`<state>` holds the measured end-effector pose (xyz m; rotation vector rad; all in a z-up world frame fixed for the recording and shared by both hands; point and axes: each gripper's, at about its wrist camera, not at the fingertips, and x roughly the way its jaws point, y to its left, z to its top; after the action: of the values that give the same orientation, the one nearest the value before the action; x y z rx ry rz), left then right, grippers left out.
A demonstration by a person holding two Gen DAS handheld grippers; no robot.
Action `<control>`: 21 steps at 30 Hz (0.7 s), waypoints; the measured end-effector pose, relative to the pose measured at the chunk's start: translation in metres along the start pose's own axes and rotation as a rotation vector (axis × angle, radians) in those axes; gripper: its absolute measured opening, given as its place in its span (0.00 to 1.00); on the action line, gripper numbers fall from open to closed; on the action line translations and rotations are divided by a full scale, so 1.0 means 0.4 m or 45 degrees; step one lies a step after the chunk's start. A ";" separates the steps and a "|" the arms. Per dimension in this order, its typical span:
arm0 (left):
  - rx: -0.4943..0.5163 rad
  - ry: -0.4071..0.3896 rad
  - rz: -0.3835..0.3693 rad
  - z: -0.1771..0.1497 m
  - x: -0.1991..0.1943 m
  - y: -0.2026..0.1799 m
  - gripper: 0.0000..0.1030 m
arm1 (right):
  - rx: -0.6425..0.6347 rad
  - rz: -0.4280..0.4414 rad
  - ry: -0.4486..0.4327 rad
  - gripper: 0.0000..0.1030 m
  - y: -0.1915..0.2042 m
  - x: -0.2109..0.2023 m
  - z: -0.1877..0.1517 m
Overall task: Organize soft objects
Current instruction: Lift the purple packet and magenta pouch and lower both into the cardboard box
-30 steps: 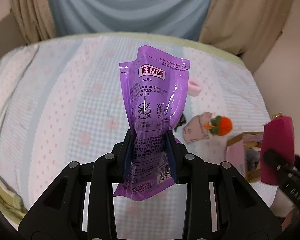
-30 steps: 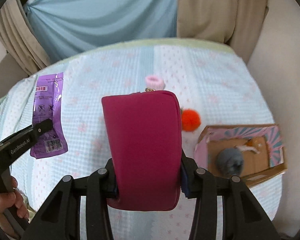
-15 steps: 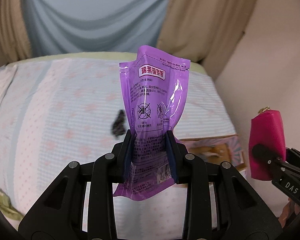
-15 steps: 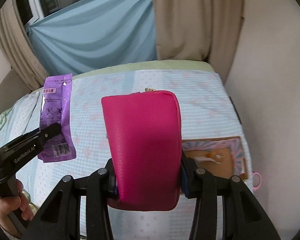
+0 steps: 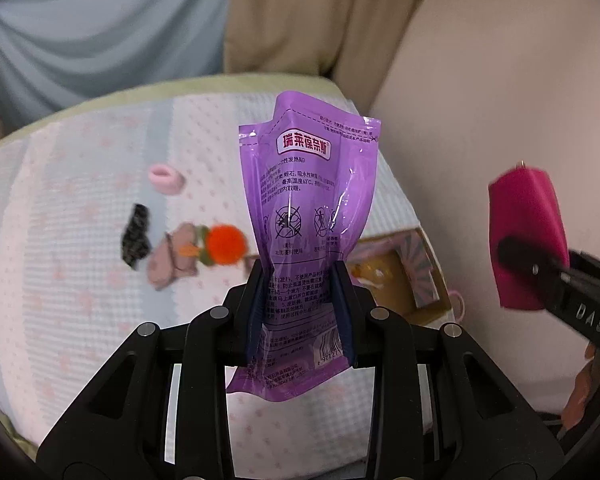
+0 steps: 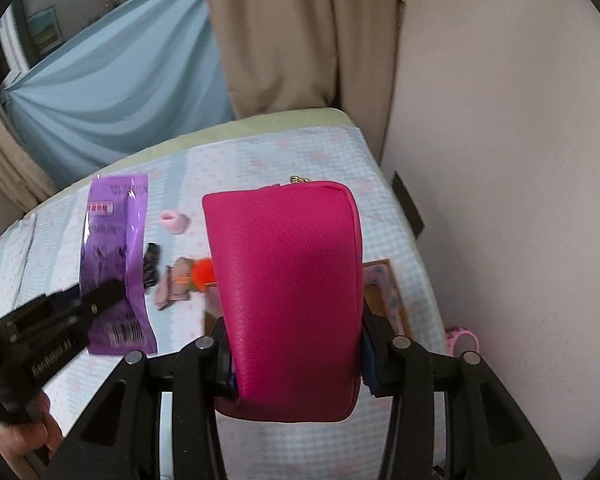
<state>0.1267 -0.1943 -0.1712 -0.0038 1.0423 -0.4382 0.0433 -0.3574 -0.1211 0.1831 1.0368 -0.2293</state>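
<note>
My left gripper (image 5: 302,308) is shut on a purple foil pouch (image 5: 306,216) that stands upright between its pads, held above the bed. My right gripper (image 6: 294,340) is shut on a magenta zip pouch (image 6: 288,292), also held upright in the air. From the left wrist, the magenta pouch (image 5: 528,236) hangs at the far right; from the right wrist, the purple pouch (image 6: 116,256) is at the left. Behind both lies an open cardboard box (image 5: 404,272) with a pink patterned rim, near the bed's right edge, mostly hidden by the held things.
On the pale dotted bedspread (image 5: 68,264) lie a pink ring-shaped scrunchie (image 5: 165,176), a small black item (image 5: 136,236), and a beige plush with an orange pompom (image 5: 220,246). A wall (image 6: 500,160) rises close on the right. A pink ringed item (image 6: 462,338) sits beside the box.
Both grippers have travelled across the bed with their pouches still held. The box now sits directly behind the held things, and the wall fills more of the right side.
</note>
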 end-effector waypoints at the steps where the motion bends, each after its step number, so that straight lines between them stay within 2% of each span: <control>1: 0.005 0.020 -0.003 -0.001 0.022 -0.018 0.27 | 0.006 -0.005 0.011 0.40 -0.016 0.016 0.003; 5: 0.032 0.103 -0.010 -0.014 0.111 -0.076 0.27 | 0.037 -0.034 0.082 0.40 -0.083 0.098 0.006; 10: 0.067 0.222 -0.015 -0.042 0.249 -0.141 0.27 | 0.085 -0.031 0.218 0.40 -0.164 0.248 -0.009; 14: 0.155 0.342 0.005 -0.087 0.376 -0.204 0.27 | 0.157 -0.016 0.312 0.40 -0.219 0.360 -0.033; 19: 0.163 0.431 0.030 -0.115 0.482 -0.226 0.27 | 0.269 0.018 0.420 0.40 -0.281 0.472 -0.070; 21: 0.210 0.479 0.065 -0.120 0.539 -0.234 0.27 | 0.278 0.036 0.451 0.40 -0.282 0.505 -0.083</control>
<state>0.1459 -0.3462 -0.3561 0.2605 1.3693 -0.4883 0.0836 -0.4779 -0.3172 0.4477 1.3592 -0.2915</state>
